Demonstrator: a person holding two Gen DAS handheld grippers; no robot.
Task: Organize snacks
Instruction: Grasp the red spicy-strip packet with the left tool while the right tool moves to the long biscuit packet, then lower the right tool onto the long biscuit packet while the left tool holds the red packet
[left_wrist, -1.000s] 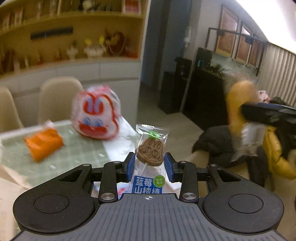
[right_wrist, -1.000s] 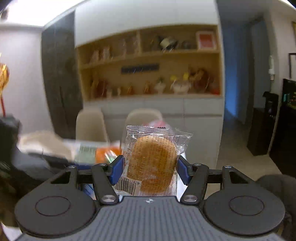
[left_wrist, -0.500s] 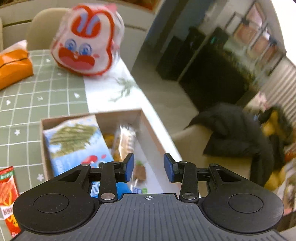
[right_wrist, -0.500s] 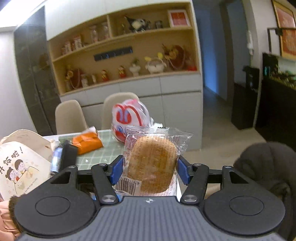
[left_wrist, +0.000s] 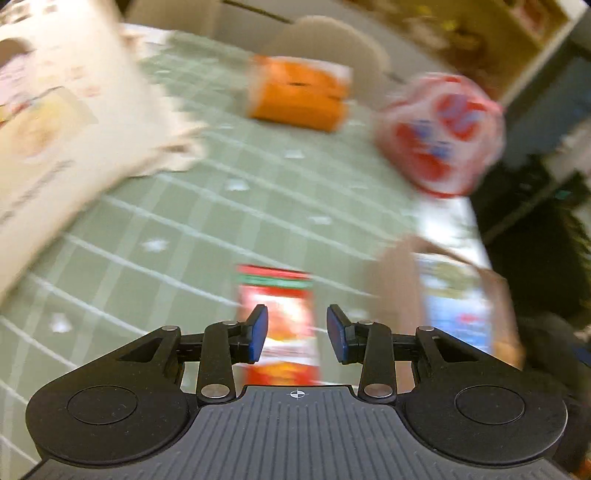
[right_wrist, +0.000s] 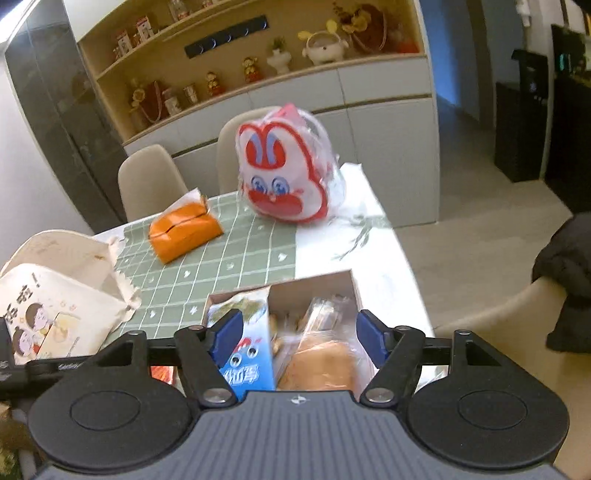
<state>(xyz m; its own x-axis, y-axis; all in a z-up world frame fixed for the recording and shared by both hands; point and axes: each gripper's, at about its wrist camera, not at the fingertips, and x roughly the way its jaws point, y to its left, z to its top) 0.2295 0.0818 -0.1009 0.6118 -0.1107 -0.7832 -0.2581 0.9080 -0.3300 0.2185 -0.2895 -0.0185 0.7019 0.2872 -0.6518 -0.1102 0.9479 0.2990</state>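
Jaws of the right gripper (right_wrist: 298, 334) have just been opening and stand wide, released, right over the cardboard box (right_wrist: 317, 282); the wrapped round cake (right_wrist: 321, 363) lies loose below them among the other snacks, beside the blue carton (right_wrist: 245, 345), apparently dropped there because the box is the collecting place. The left gripper (left_wrist: 297, 330) is empty too, its jaws parted, aimed down at the red snack packet (left_wrist: 282, 299) lying flat on the green checked tabletop (left_wrist: 207, 206) just left of the box, likely the next pick. Farther off sit the orange tissue pack (right_wrist: 184, 230), the rabbit-faced bag (right_wrist: 286, 173) and the torn paper bag (right_wrist: 62, 291).
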